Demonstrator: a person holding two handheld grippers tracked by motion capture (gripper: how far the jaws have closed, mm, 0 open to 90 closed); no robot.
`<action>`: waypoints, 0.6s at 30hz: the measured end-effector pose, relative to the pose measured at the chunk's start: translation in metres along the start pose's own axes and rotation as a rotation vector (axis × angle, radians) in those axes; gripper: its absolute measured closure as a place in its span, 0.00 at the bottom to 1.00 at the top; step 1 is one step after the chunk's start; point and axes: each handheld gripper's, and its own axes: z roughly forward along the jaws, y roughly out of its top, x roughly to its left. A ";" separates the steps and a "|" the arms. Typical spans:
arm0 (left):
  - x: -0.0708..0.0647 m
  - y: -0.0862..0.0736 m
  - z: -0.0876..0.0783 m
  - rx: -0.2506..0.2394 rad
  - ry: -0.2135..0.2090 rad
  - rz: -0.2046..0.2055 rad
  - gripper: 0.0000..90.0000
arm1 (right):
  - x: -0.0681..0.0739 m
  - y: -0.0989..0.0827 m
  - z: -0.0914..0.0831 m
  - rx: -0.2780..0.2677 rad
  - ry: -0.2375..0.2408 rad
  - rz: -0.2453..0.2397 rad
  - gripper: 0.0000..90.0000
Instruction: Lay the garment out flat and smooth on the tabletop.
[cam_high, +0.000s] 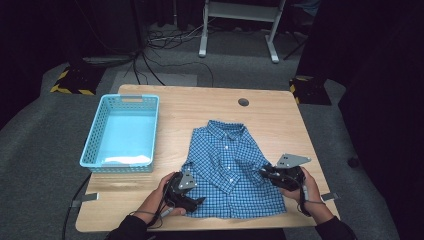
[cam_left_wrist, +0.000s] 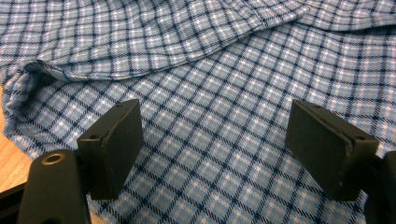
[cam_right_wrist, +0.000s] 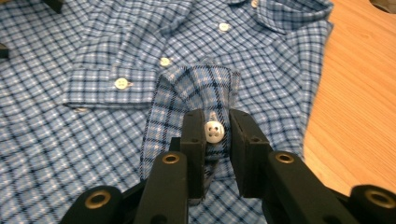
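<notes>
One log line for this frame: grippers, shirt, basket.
left gripper: open over shirt hem | right gripper: shut on sleeve cuff, folded across front | basket: left of shirt

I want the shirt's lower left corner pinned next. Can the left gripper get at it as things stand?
Probably yes. The left gripper already sits at the blue checked shirt near its lower left hem, jaws open over flat fabric, with nothing lying between them and the cloth.
</notes>
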 end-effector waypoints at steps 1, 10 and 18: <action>0.000 0.000 0.000 0.000 0.000 0.000 0.21 | -0.001 -0.001 0.000 0.003 -0.004 0.005 0.85; 0.000 0.000 0.000 0.000 0.000 0.000 0.21 | -0.012 -0.009 0.000 0.020 -0.032 0.037 0.85; 0.000 0.000 0.000 0.000 0.000 -0.001 0.21 | -0.022 -0.018 -0.001 0.044 -0.055 0.070 0.85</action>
